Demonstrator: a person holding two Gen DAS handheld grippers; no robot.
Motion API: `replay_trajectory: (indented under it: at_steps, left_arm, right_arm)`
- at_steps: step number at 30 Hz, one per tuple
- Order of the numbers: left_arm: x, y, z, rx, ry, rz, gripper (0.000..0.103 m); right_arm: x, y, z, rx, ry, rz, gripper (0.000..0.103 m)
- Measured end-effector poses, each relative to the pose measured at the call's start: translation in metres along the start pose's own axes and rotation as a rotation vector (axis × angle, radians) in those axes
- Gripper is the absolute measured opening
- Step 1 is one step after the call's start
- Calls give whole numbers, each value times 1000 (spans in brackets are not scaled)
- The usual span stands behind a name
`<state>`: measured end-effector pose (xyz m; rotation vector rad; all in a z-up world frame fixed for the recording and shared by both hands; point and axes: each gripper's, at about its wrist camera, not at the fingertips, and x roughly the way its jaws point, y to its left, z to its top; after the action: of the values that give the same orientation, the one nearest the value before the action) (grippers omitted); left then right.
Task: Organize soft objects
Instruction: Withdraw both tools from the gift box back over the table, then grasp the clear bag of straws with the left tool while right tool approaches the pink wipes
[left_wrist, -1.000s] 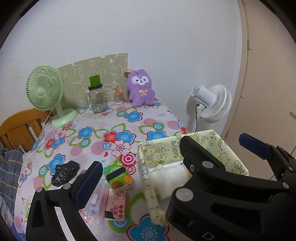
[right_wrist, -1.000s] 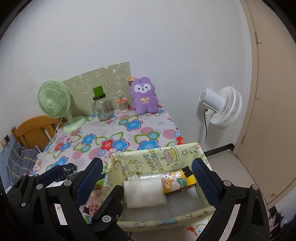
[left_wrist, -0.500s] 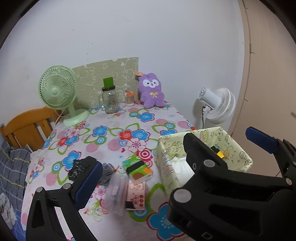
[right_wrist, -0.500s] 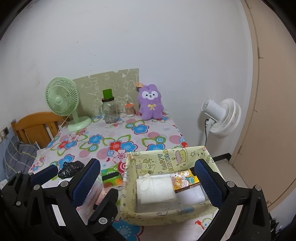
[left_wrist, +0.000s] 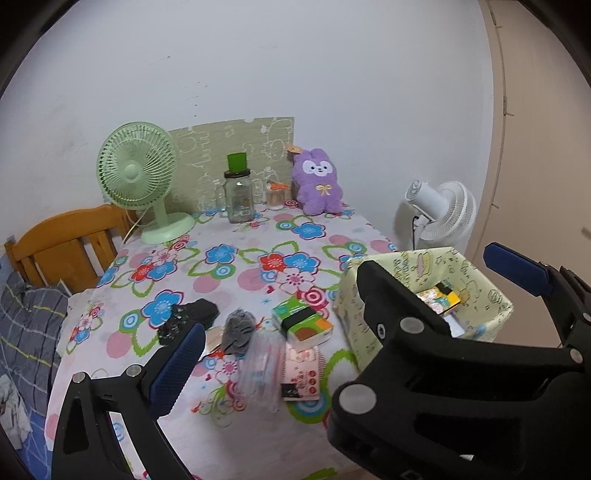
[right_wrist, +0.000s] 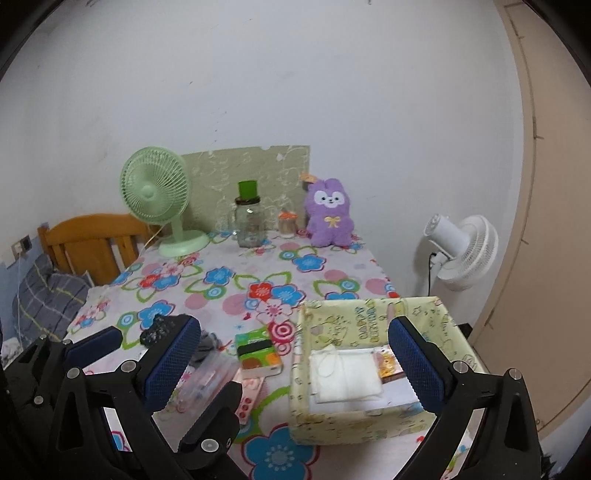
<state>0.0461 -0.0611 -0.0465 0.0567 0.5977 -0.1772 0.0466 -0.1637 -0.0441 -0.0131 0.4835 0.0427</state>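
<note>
Both tongs, left (left_wrist: 343, 306) and right (right_wrist: 295, 354), hover spread above the table (right_wrist: 229, 295).

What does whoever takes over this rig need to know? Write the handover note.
Left gripper: open, empty, above the near table edge.
Right gripper: open, empty, above the box.
Done: white cloth and a small pack lie in the box.
Left: on the table beside the box are a green pack, pink pack, clear bag, grey cloth and black bundle. The plush sits at the back.
</note>
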Motion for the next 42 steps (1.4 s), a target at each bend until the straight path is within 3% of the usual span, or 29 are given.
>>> replay_trajectory:
  at_steps: [5, 8, 14, 32, 35, 42]
  left_arm:
    - [1, 13, -10, -15, 13, 11, 102]
    - [5, 22, -16, -27, 25, 27, 100]
    - [12, 38, -27, -44, 49, 56, 94]
    - [50, 70, -56, -56, 147, 74, 80]
    - [57, 73, -59, -21, 152, 59, 73]
    - [73, 71, -64, 16, 170, 0, 70]
  right_arm:
    - [3, 14, -8, -17, 8, 16, 102]
    - [7, 23, -13, -24, 24, 33, 95]
    - [23, 37, -23, -8, 77, 78, 91]
    - [66, 69, -54, -16, 206, 94, 76]
    - [72, 71, -60, -8, 222, 99, 76]
    - [87, 69, -70, 22, 258, 103, 71]
